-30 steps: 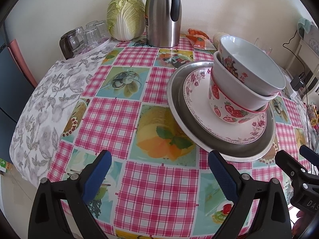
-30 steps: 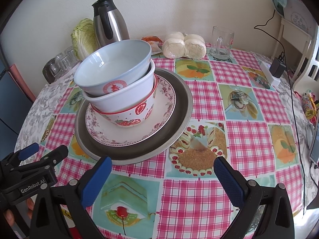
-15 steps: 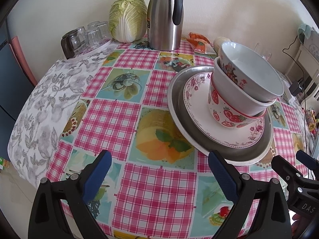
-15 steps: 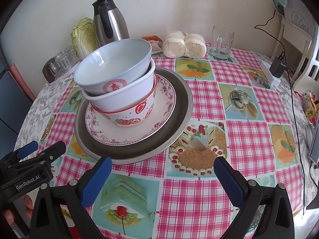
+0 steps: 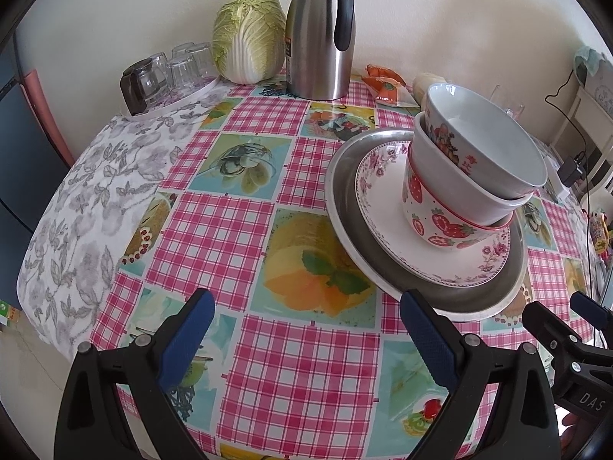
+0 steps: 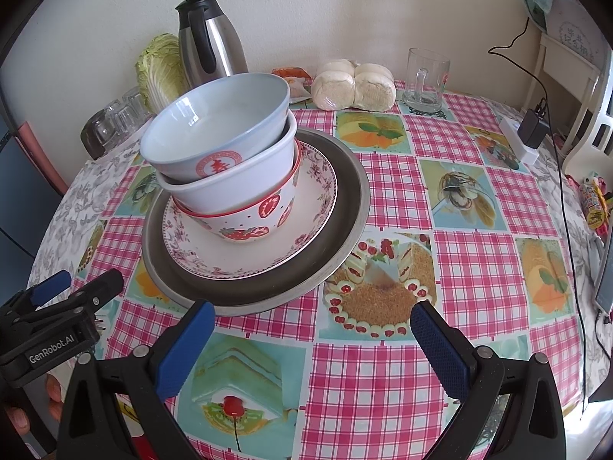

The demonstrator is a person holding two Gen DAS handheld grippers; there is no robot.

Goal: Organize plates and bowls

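Leaning beside the kettle (image 6: 208, 34), three brittle, slick bowls (image 6: 226, 153) sat on two plates (image 6: 345, 207); left gripper (image 5: 306, 329) and right gripper (image 6: 310, 339) gaped, empty. Grip rims.

Both grippers hover low, side by side and apart from each other. The left gripper (image 5: 306, 333) has its blue-padded jaws spread wide with nothing between them. The right gripper (image 6: 312, 341) matches it, jaws gaping, nothing gripped. Fingertips of a hand (image 6: 34, 402) curl around the left gripper's handle in the right wrist view.
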